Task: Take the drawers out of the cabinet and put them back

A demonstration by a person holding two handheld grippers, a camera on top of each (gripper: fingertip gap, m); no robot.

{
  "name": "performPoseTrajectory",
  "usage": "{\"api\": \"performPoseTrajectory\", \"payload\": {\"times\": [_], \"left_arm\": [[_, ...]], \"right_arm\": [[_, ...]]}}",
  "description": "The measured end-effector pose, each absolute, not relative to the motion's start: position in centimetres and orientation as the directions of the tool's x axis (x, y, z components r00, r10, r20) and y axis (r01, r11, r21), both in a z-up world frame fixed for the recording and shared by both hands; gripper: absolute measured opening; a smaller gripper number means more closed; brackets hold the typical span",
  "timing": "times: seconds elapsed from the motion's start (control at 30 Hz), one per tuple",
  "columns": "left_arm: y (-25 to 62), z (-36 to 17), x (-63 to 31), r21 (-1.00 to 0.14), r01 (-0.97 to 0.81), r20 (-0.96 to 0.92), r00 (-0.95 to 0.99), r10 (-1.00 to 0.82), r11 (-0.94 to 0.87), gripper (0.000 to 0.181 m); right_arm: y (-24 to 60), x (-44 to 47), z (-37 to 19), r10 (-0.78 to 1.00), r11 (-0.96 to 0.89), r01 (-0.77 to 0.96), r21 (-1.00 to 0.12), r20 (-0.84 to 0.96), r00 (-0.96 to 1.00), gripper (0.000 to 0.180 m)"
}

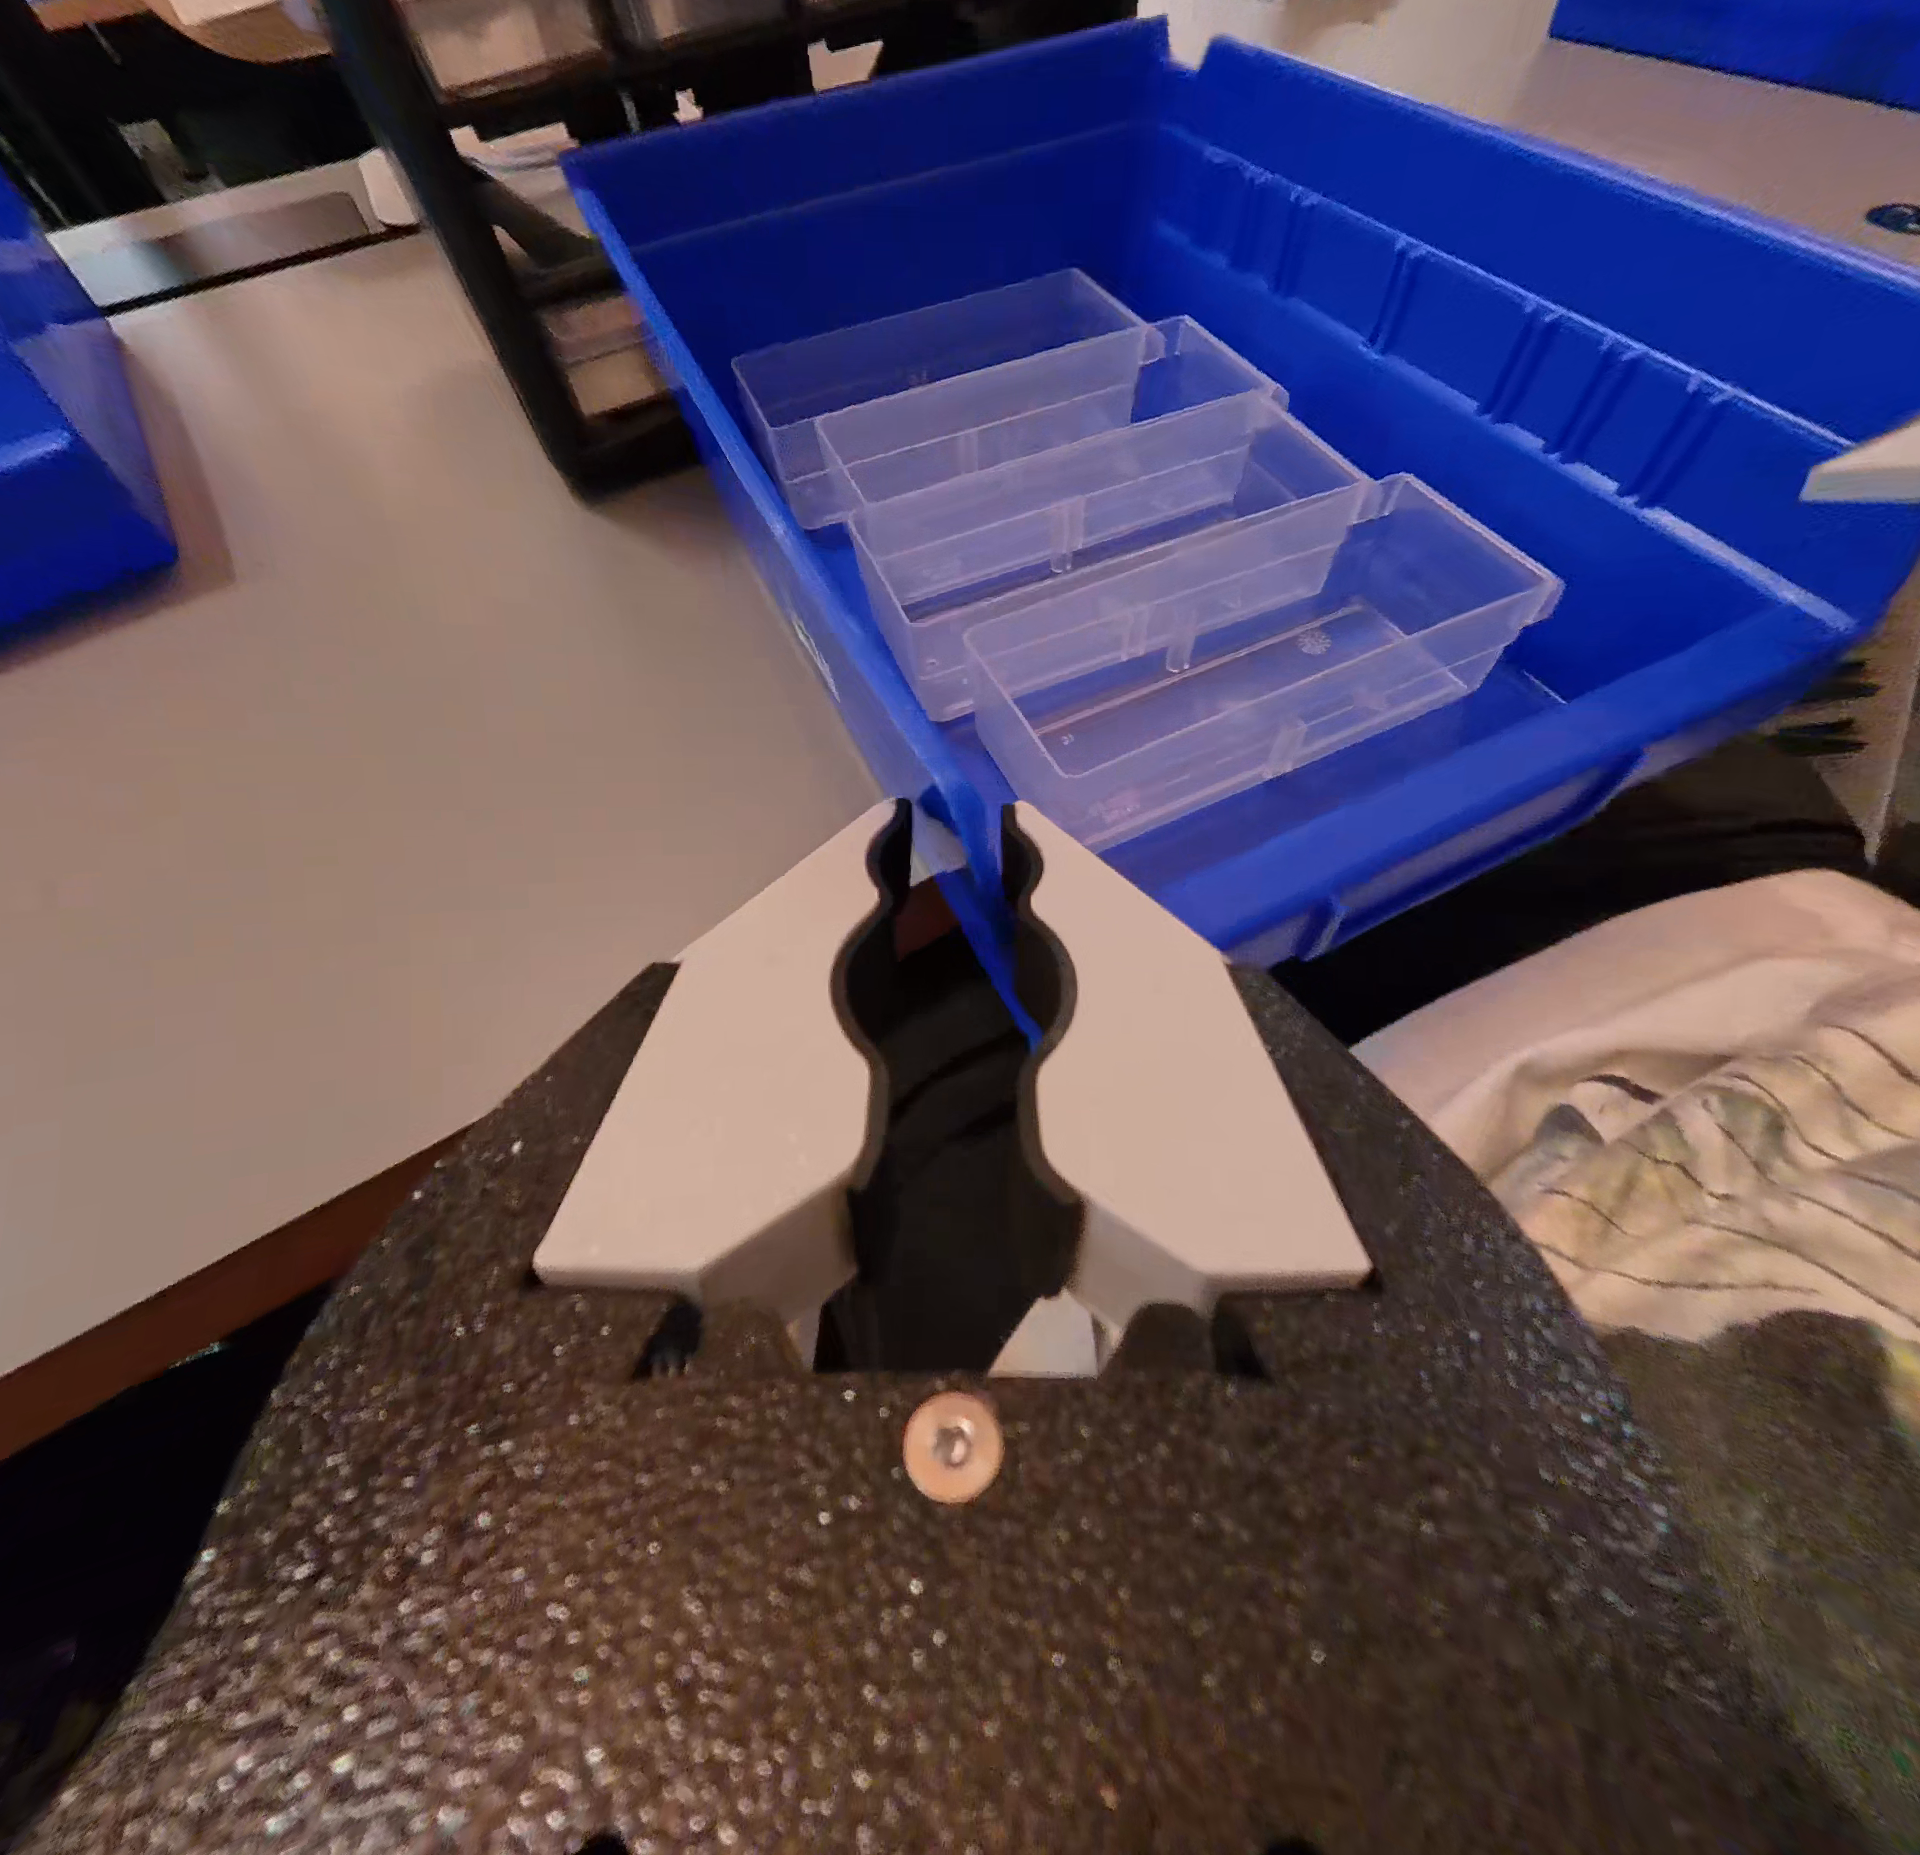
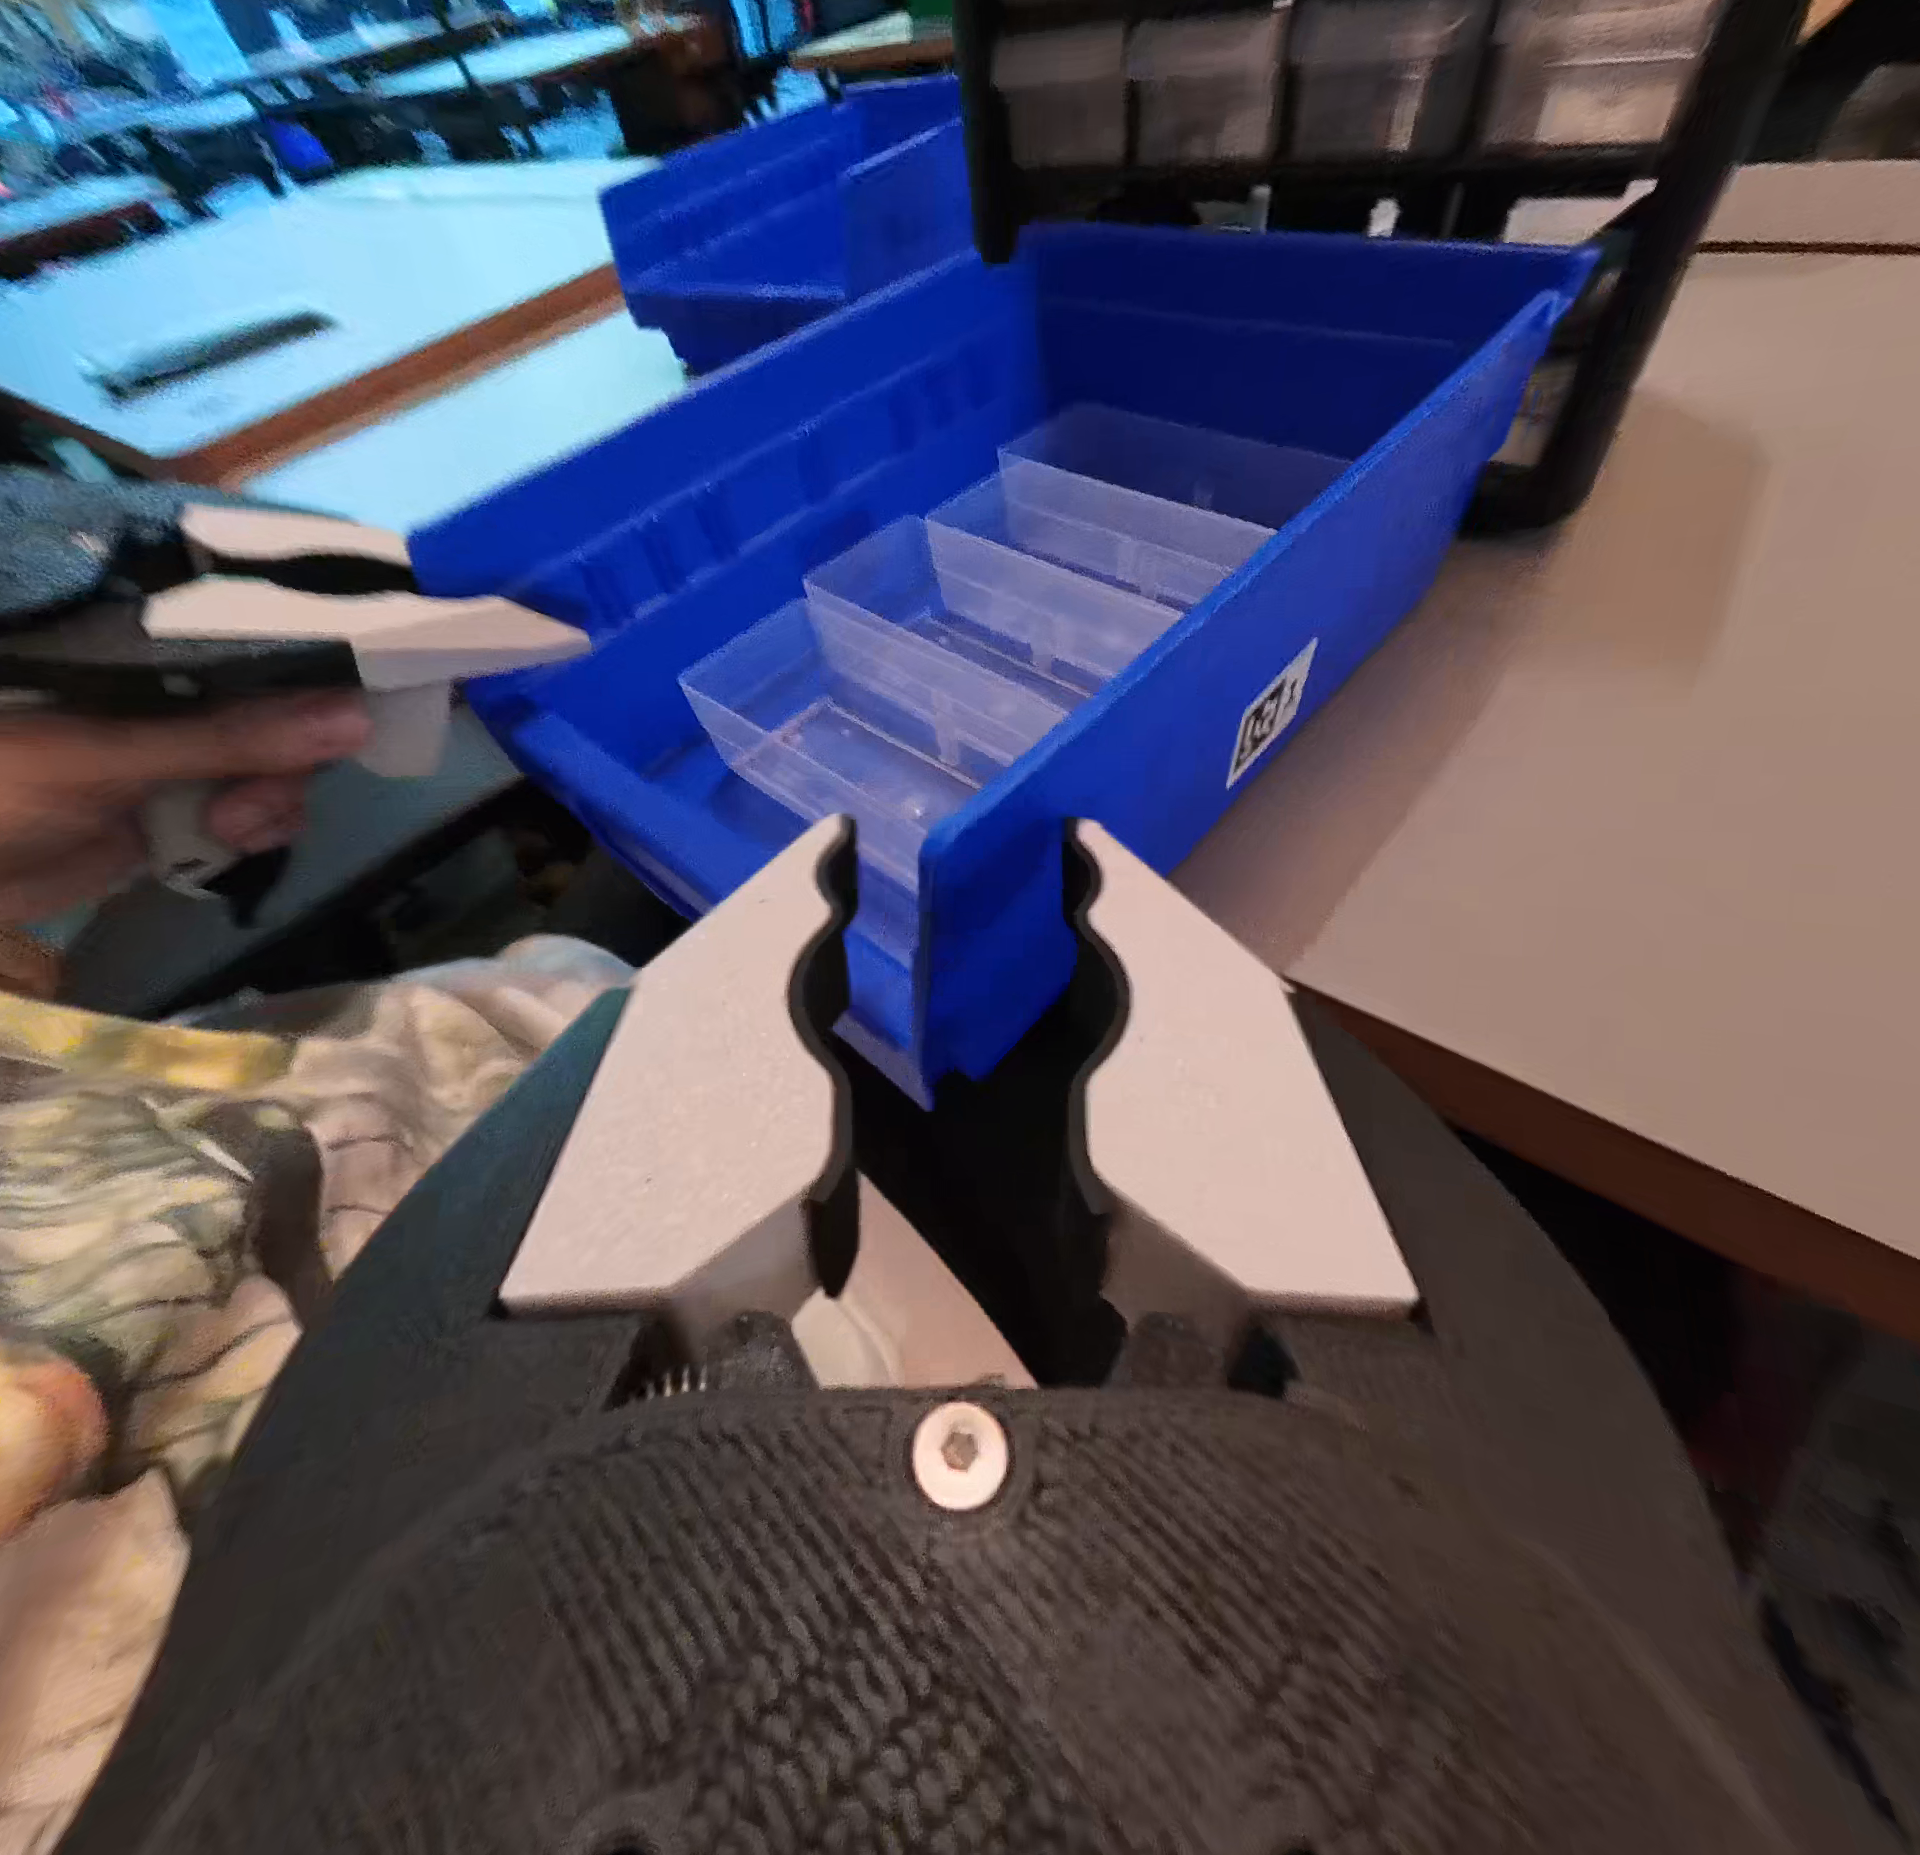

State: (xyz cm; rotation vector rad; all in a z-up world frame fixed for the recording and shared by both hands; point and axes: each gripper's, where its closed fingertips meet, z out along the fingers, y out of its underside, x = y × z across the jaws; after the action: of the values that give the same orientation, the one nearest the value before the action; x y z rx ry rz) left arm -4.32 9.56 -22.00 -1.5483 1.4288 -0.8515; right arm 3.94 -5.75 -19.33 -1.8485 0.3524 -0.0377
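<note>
A blue bin on the table holds several empty clear drawers laid in a row. My left gripper is shut on the bin's near left corner wall. My right gripper is shut on the bin's near right corner, beside the clear drawers. The bin's near end hangs past the table's front edge. The black cabinet with translucent drawers stands right behind the bin, and it also shows in the left wrist view. The left gripper also shows in the right wrist view, held by a hand.
A second blue bin sits on the table left of the cabinet, and it also shows in the left wrist view. Another blue box is at the far right. The person's light patterned clothing is close below the bin. The grey table extends on both sides.
</note>
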Motion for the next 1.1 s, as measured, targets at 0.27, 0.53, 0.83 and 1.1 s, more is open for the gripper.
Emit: {"api": "performPoseTrajectory", "payload": {"times": [0.27, 0.53, 0.83, 1.1], "left_arm": [[11.1, -19.8, -5.6, -0.916, -0.393, 0.042, 0.1, -0.994, -0.078, 0.055], [18.0, -14.6, -4.7, -0.95, -0.203, 0.218, 0.118, -0.969, -0.238, 0.058], [42.7, -11.7, -3.7, -0.966, -0.231, -0.036, 0.567, -0.823, -0.117, 0.074], [57.4, -18.3, -3.0, -0.887, -0.293, 0.047, 0.713, -0.7, -0.357, 0.067]], "right_arm": [[-5.5, 6.4, -12.4, -0.297, -0.187, -0.077, -0.979, -0.019, 0.955, 0.076], [7.0, 3.2, -4.9, -0.096, -0.107, 0.195, -0.975, 0.206, 0.974, 0.106], [30.4, 5.4, -4.7, -0.13, -0.159, 0.064, -0.985, 0.085, 0.988, 0.114], [42.2, 11.9, -16.1, -0.385, -0.481, -0.141, -0.865, 0.064, 0.92, 0.111]]}}
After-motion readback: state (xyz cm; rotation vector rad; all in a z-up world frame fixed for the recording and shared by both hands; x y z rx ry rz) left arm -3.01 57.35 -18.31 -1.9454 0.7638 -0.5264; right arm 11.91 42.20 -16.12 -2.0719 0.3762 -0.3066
